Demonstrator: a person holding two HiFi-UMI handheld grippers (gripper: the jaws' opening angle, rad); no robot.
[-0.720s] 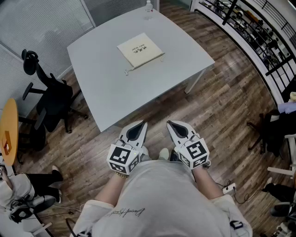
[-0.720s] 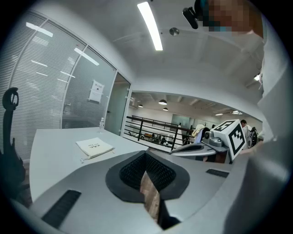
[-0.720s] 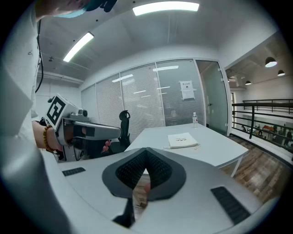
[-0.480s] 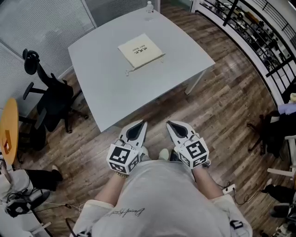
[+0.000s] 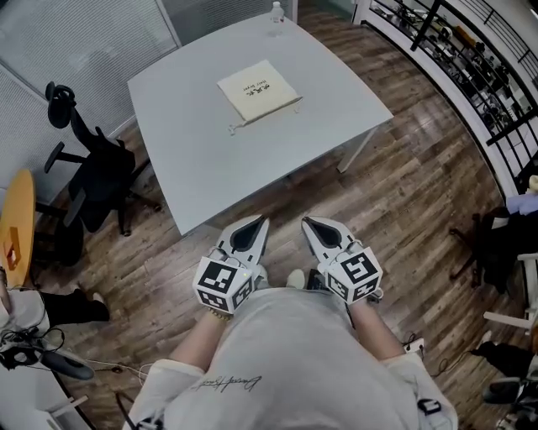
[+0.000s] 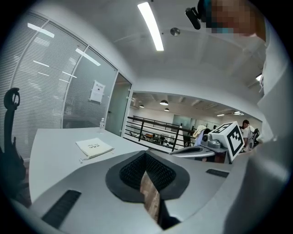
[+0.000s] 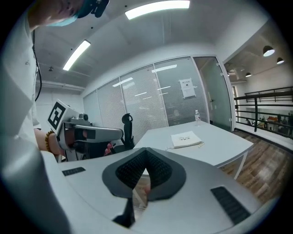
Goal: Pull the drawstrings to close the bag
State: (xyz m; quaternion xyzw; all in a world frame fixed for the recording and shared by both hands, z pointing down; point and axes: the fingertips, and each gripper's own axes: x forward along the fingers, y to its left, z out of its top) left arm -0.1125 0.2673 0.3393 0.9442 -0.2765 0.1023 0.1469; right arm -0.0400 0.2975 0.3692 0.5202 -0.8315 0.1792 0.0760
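While I am holding both sets of tongs just off the near edge of the tabletop (image 5: 210, 168), over the wood-plank floor (image 5: 403, 193), neither is touching anything. The left tongs (image 5: 260, 221) are sitting clenched, their dark ribbed pads (image 6: 155, 171) pressing tip to tip with nothing between them. The right tongs (image 5: 307, 222) are clenched and empty in the same way. Both are wearing smooth grey shells that taper to a point. The bag (image 5: 259, 90) is lying flat on the far half of the tabletop, a cream cloth square with small dark print, well apart from both tongs. Its thin drawstring (image 5: 236, 128) is trailing from the corner nearest the tabletop's middle, resting on the matte pale-grey surface. A clear bottle (image 5: 277, 12) is standing upright at the tabletop's far edge, and a black office chair (image 5: 92, 176) is sitting just off its left side.
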